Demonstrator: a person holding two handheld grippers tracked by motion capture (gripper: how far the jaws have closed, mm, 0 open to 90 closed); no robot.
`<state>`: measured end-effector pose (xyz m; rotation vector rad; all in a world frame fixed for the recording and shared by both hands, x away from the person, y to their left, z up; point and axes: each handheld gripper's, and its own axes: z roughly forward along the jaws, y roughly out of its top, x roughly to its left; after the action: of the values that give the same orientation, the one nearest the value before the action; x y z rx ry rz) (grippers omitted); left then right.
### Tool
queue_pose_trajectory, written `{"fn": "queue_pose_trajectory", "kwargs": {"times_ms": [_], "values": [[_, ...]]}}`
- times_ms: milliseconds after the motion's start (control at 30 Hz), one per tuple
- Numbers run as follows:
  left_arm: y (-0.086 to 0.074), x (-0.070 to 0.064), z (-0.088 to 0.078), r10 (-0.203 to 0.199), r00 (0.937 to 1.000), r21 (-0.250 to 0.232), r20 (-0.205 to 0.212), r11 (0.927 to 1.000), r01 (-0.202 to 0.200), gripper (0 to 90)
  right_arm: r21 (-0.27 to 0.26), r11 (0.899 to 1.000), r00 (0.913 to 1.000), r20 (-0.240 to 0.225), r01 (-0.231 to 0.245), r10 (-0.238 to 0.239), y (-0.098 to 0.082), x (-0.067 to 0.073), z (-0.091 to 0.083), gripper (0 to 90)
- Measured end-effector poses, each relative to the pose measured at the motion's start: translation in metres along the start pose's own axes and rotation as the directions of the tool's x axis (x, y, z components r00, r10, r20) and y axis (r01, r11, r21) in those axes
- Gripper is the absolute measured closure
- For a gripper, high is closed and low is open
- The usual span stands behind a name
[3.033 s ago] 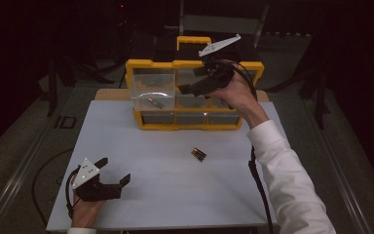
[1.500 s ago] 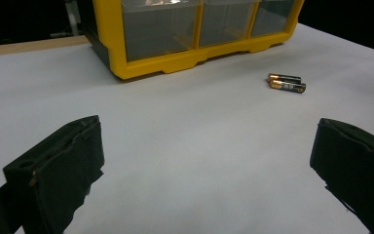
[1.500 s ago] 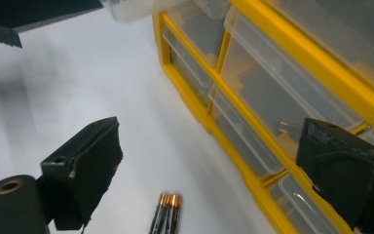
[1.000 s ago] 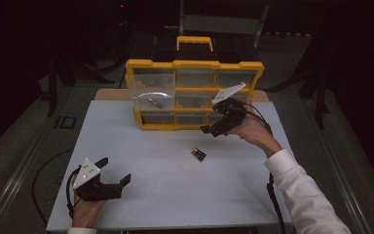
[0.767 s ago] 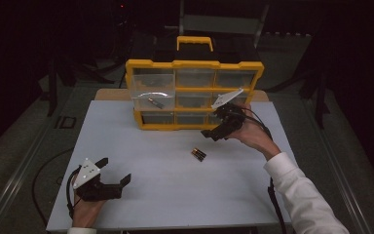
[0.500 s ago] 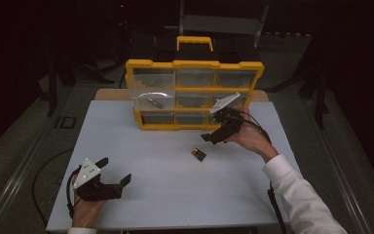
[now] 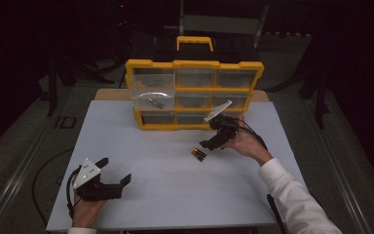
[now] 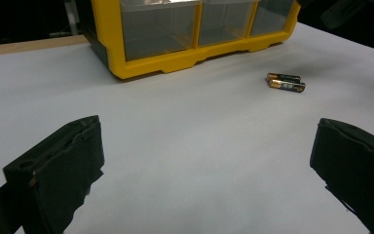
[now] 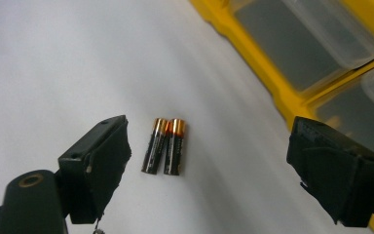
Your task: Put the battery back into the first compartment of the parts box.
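Right claw (image 7: 207, 145) over white table (image 7: 165, 190), dark room

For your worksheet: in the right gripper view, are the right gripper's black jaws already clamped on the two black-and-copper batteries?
No: the right gripper stands open, and the two black-and-copper batteries lie side by side on the white tabletop, untouched.

White sleeve (image 7: 292, 187), black fingers (image 9: 95, 165)

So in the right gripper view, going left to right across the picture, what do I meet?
Left claw finger → two batteries lying side by side on the white table → right claw finger, with the yellow drawer cabinet behind it.
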<state>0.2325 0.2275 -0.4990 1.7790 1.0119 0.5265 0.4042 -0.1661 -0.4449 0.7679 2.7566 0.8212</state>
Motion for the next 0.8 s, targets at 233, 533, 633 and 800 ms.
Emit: {"fn": "queue_pose_trajectory", "kwargs": {"times_ms": [233,533,633,800], "values": [[0.0,0.0,0.0,0.007,1.0,0.005,-0.001,1.0,-0.007,0.0,0.028,1.0,1.0,-0.004,0.005,-0.005,-0.003,0.003,0.013,15.3],[0.0,0.0,0.0,0.006,1.0,0.004,-0.002,1.0,-0.006,0.0,0.074,0.997,1.0,-0.002,0.0,0.0,-0.007,0.01,0.028,16.4],[0.0,-0.001,0.0,0.007,1.0,0.003,-0.001,1.0,-0.007,0.0,0.089,0.996,1.0,-0.003,0.004,-0.004,-0.008,0.013,0.032,16.6],[0.0,0.0,0.0,0.006,1.0,0.003,-0.002,1.0,-0.006,0.0,0.112,0.994,1.0,0.006,0.004,-0.005,-0.011,0.015,0.039,16.7]]}}
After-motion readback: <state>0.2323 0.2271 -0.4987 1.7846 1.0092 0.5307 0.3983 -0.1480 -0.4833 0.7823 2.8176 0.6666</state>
